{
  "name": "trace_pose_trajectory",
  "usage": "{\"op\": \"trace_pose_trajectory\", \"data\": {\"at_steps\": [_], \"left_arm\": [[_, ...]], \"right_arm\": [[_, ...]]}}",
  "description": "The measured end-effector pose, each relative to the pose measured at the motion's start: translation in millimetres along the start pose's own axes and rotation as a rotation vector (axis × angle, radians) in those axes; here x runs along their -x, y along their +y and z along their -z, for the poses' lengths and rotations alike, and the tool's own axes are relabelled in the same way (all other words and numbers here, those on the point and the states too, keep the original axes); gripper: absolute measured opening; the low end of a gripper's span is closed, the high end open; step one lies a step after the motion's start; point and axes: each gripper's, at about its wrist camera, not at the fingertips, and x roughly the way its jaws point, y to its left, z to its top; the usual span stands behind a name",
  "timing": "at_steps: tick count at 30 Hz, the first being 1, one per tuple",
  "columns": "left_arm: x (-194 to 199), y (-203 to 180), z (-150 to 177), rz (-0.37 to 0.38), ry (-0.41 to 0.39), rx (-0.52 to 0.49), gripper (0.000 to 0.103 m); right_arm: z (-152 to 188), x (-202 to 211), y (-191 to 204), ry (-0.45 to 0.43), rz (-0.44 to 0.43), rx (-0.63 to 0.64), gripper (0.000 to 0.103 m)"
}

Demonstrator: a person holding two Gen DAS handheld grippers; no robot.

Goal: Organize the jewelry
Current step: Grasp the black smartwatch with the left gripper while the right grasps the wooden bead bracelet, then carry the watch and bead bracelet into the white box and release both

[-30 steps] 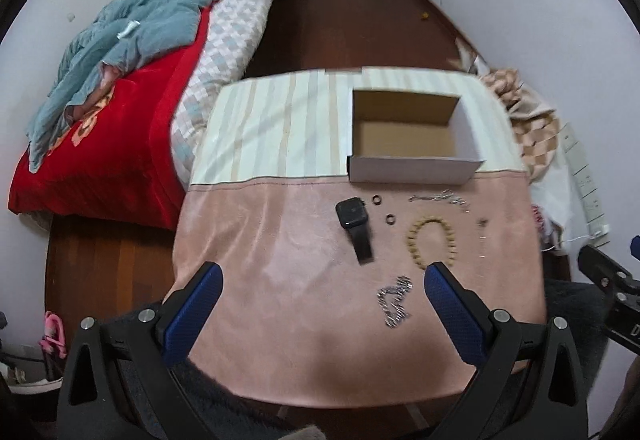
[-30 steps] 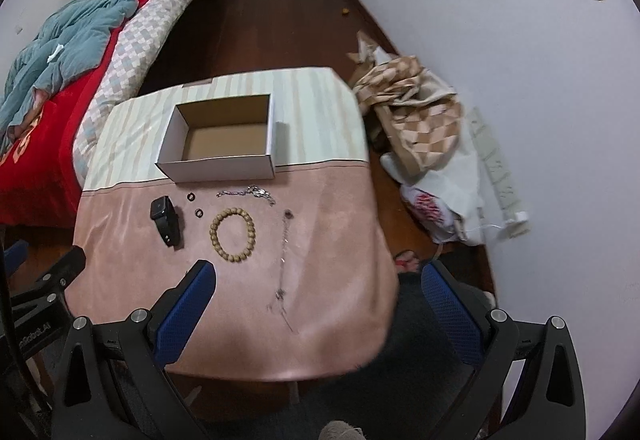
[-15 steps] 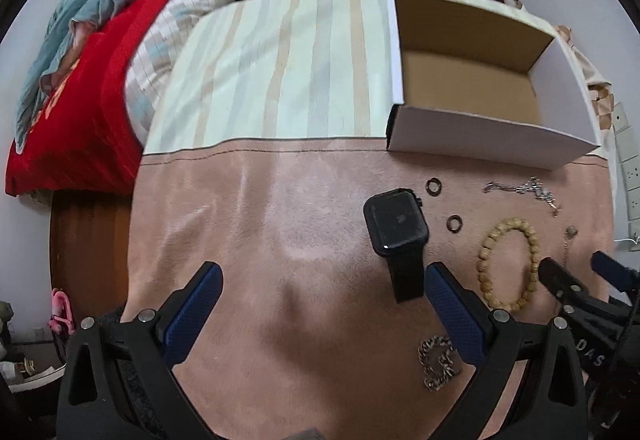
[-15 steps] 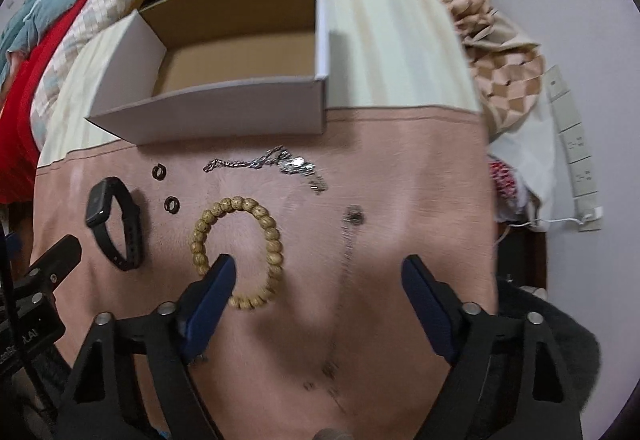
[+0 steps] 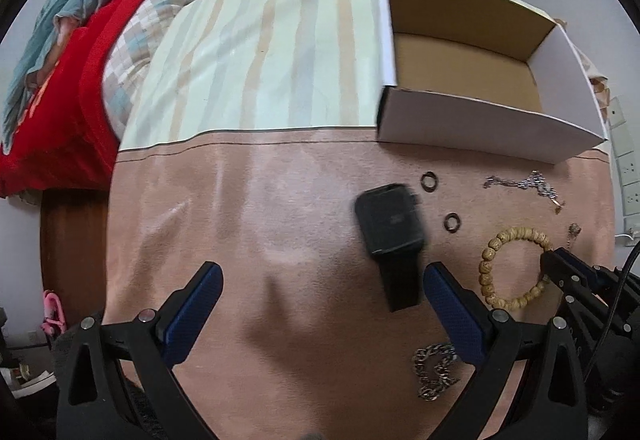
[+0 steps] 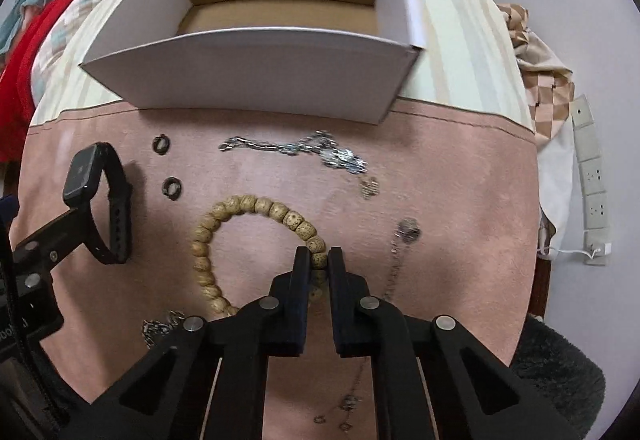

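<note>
1. The wooden bead bracelet [image 6: 256,240] lies flat on the pink part of the table cover [image 6: 460,200], toward the near right of the tabletop; the right gripper [image 6: 319,254] has its two fingers drawn narrow around the beads on the bracelet's right side.
2. In the left wrist view the same bracelet [image 5: 516,268] shows with the right gripper's tip [image 5: 560,268] on its right arc.
3. The left gripper [image 5: 320,276] hangs with its blue-padded fingers spread wide, holding nothing, above the pink cover; the black smartwatch [image 5: 390,230] lies just inside its right finger.
4. Two small dark rings [image 6: 161,144] [image 6: 172,187] lie between the watch and the bracelet.
5. A thin silver chain [image 6: 296,150] stretches along the cover just in front of the box, and a fine necklace with a pendant [image 6: 408,230] runs toward the near edge to the bracelet's right.
6. A chunky silver chain [image 5: 434,370] lies heaped near the near edge.
7. The open white cardboard box [image 6: 256,76] sits at the far right, across the seam onto the striped part.
</note>
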Motion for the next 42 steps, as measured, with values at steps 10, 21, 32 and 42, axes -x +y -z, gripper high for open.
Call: {"op": "trace_pose_trajectory", "data": {"at_steps": [10, 21, 32, 42], "left_arm": [[-23, -17, -8, 0.111, 0.058, 0.006, 0.055], [-15, -34, -11, 0.123, -0.032, -0.032, 0.019], [46, -36, -5, 0.145, -0.147, -0.088, 0.019], [98, -20, -34, 0.207, -0.256, -0.097, 0.019]], "right_arm": [[6, 5, -25, -0.004, 0.019, -0.037, 0.009], [8, 10, -21, -0.014, 0.01, -0.052, 0.009], [2, 64, -33, -0.116, -0.095, -0.082, 0.009], [-20, 148, -39, -0.271, -0.159, -0.086, 0.009]]}}
